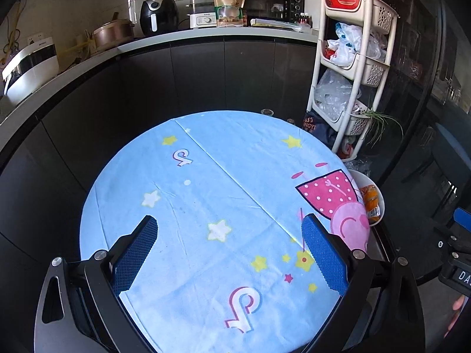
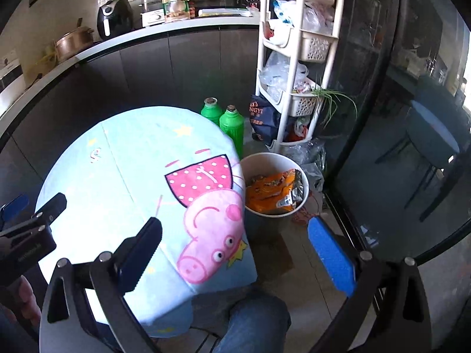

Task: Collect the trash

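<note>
We hold the left tool (image 1: 229, 229) above the desk (image 1: 206, 176), with its two fingers wide apart. The right tool (image 2: 235, 232) is over the right edge of the desk, also spread wide. On the floor, just right of the desk, stands a bin (image 2: 273, 158), and wrappers (image 2: 273, 191) lie in it. Behind the bin stand two bottles (image 2: 232, 126), close to the far edge of the desk. Right of the bottles stands a rack (image 2: 294, 58), with a bag (image 2: 262, 117) at its foot. A counter (image 1: 176, 35) runs behind everything and carries appliances (image 1: 159, 14).
</note>
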The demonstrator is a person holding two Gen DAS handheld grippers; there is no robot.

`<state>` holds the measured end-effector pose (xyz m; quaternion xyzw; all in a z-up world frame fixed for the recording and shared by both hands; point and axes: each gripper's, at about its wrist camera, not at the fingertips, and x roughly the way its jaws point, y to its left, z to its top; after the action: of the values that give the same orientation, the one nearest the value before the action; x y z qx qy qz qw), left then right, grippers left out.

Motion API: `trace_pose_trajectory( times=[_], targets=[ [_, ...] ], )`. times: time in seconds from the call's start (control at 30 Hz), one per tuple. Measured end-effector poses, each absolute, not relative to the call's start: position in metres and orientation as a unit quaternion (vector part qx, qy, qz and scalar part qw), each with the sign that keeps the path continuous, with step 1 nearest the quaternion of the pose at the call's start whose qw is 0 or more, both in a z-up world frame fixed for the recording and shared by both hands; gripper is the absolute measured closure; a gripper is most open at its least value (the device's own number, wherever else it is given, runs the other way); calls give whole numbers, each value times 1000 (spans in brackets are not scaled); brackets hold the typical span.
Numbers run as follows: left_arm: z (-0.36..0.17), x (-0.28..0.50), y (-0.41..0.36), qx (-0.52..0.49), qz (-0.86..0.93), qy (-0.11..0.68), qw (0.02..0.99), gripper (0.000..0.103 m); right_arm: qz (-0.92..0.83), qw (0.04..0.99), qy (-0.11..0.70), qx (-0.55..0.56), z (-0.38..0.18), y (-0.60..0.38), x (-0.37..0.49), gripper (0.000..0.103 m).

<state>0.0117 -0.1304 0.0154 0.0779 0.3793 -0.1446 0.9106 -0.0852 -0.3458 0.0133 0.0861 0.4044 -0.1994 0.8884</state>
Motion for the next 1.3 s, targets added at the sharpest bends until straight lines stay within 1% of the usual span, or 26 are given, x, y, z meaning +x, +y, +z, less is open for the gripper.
trace_pose_trajectory(
  times=[0.5, 1.3],
  targets=[
    [35, 7, -116, 78, -130, 366, 918, 8, -188, 896, 396, 70, 35, -326, -81, 3],
    [31, 9, -116, 79, -127, 372, 916, 8, -182, 895, 400, 71, 30, -325, -76, 3]
  ],
)
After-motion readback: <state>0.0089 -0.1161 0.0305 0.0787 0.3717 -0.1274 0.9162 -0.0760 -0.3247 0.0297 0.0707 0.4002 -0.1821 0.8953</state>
